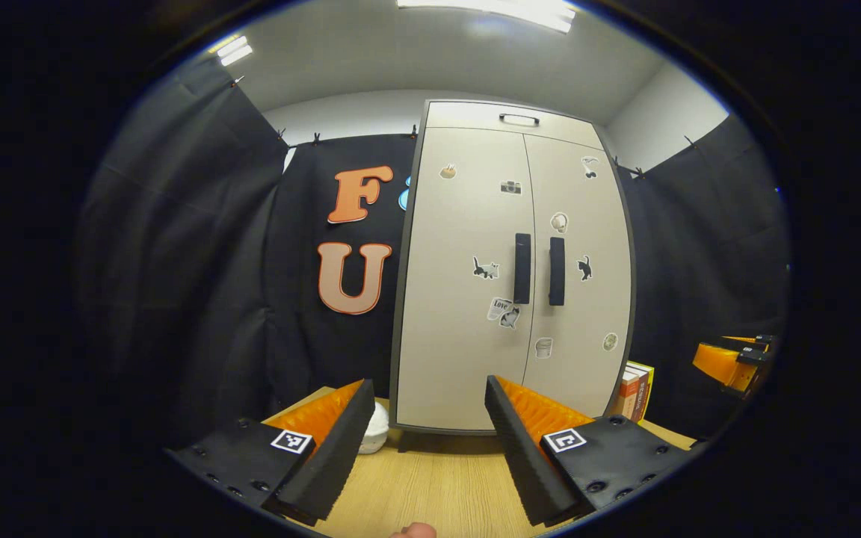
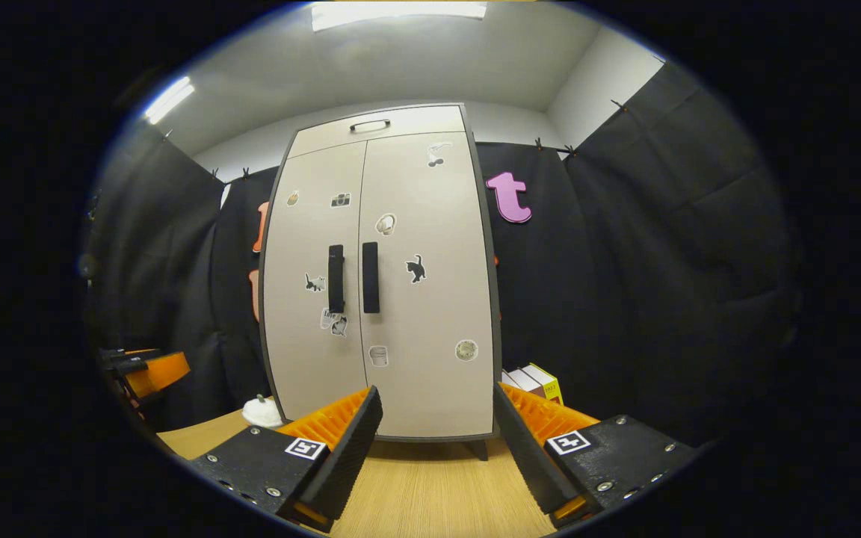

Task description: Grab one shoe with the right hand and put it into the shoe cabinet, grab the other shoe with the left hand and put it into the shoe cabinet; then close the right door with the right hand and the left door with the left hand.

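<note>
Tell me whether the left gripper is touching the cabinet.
Apart. In the left gripper view, the left gripper is open, and bare tabletop lies between its fingertips and the cabinet, whose doors are both closed.

The shoe cabinet point(image 1: 468, 299) has smooth, matt panels that look like laminated board, with a darker, matt frame along the edges; its two door handles point(image 1: 522, 267) are matt and plastic-looking, and small paper-like stickers point(image 1: 486, 268) lie flat on the doors. The desk point(image 2: 430, 486) is light wood-grain — smooth, with a low sheen. The booth wall point(image 2: 662, 261) is matt cloth hanging in soft folds. The fingers point(image 1: 520, 448) of the left gripper carry finely ribbed, matt pads — foam or rubber by the look. The books point(image 2: 539, 381) show glossy card covers.
</note>
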{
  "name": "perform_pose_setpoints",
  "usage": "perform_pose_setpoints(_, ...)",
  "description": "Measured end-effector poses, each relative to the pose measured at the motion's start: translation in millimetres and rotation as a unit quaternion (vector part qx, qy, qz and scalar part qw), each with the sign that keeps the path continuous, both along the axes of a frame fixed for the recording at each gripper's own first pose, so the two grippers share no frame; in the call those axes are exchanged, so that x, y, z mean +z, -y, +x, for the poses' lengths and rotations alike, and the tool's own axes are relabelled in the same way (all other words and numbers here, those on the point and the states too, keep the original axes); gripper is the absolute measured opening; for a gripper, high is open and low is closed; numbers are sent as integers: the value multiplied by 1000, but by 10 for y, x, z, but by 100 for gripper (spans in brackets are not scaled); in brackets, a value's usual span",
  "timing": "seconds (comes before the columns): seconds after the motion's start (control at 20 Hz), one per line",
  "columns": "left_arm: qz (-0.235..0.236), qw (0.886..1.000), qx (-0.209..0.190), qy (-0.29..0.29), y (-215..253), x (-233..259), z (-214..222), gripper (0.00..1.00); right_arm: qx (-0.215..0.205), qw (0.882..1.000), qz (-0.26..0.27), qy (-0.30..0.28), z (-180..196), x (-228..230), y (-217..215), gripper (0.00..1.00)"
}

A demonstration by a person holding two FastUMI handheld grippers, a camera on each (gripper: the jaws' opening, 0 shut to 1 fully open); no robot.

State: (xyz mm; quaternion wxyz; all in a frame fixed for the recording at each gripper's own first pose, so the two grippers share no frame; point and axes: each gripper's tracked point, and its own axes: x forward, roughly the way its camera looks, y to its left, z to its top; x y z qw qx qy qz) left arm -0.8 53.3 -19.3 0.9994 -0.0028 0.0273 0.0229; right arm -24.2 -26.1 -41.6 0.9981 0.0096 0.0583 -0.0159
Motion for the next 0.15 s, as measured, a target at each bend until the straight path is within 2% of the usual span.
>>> perform_pose_setpoints(0.05,-2,1000,-1,1,7,7,3,94,0,1000,3,-3,-7,-16,-4,92)
perform_pose_setpoints(0.15,-2,1000,-1,0,3,2,3,96,0,1000,7,-3,-10,-22,-11,92)
